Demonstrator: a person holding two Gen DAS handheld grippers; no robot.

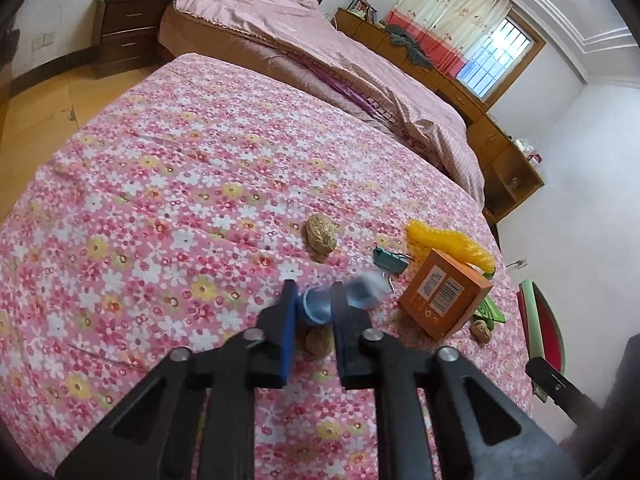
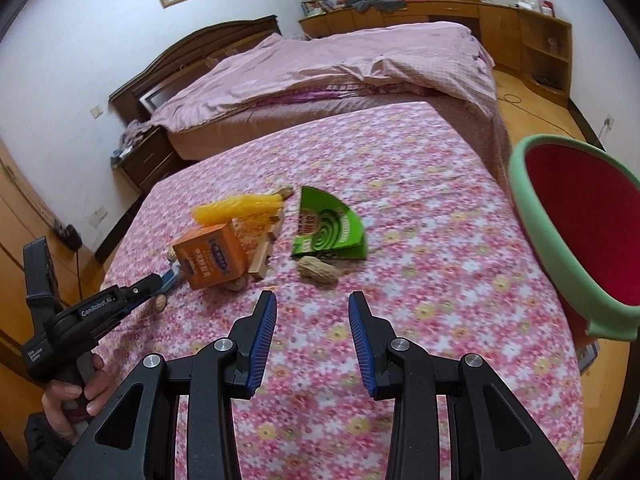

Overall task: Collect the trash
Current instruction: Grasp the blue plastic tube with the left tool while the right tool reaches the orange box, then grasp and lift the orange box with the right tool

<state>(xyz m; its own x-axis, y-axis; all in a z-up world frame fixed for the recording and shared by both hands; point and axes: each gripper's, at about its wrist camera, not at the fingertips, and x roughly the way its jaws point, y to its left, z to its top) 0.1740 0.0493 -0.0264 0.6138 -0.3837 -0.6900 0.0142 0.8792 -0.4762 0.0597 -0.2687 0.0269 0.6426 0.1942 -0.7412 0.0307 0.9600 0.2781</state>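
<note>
Beside the orange box (image 1: 445, 299) on the floral bedspread (image 1: 180, 184), your left gripper (image 1: 314, 312) pinches a blue wrapper (image 1: 360, 290); your right gripper (image 2: 312, 312) hovers wide open, empty.

Peanut (image 2: 317, 270) before coil box (image 2: 330, 226); bin (image 2: 532, 216) right.

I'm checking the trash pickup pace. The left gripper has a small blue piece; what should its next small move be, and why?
Probably lift and carry it rightward toward the red bin. The left gripper has its jaws shut on the blue piece, so the grasp looks done, and the bin stands open at the bed's right edge. The right gripper is open and empty.
</note>
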